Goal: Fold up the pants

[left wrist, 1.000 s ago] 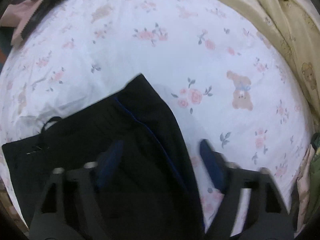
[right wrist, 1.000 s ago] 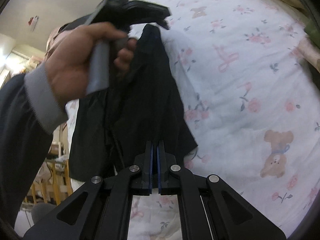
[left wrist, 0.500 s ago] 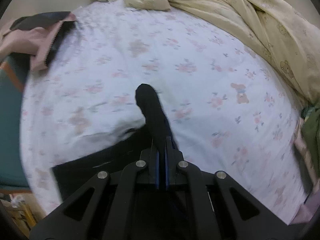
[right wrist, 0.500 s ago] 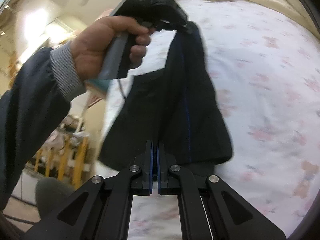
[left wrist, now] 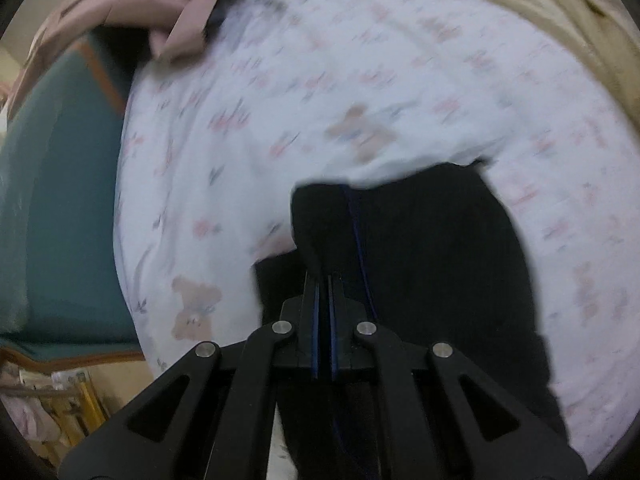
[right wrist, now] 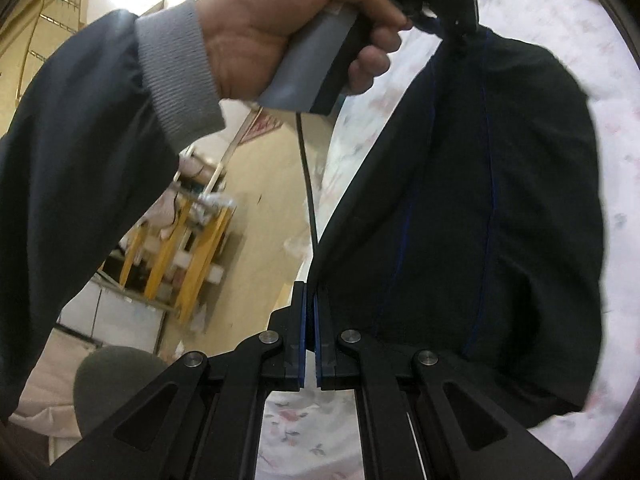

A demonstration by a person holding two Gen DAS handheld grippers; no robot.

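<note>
The black pants point(right wrist: 500, 220) with thin blue side stripes hang in the air above the floral bed sheet point(right wrist: 600, 40). My right gripper point(right wrist: 311, 292) is shut on one edge of the pants. My left gripper point(left wrist: 324, 280) is shut on another edge of the pants point(left wrist: 420, 260). In the right wrist view the left gripper point(right wrist: 452, 24) is held by the person's hand at the top, pinching the fabric. The pants stretch between the two grippers and drape down onto the sheet.
The white sheet with pink flowers and bears point(left wrist: 320, 100) covers the bed. A beige duvet point(left wrist: 560, 8) lies bunched at the far right. Pink clothing point(left wrist: 160, 16) lies at the bed's far left corner. A teal bed side point(left wrist: 52, 200) and yellow wooden frames point(right wrist: 192, 240) stand off the bed.
The left gripper closed on the pants and both grippers lifted them off the sheet. The pants now hang stretched between the grippers, swung toward the bed's edge.
</note>
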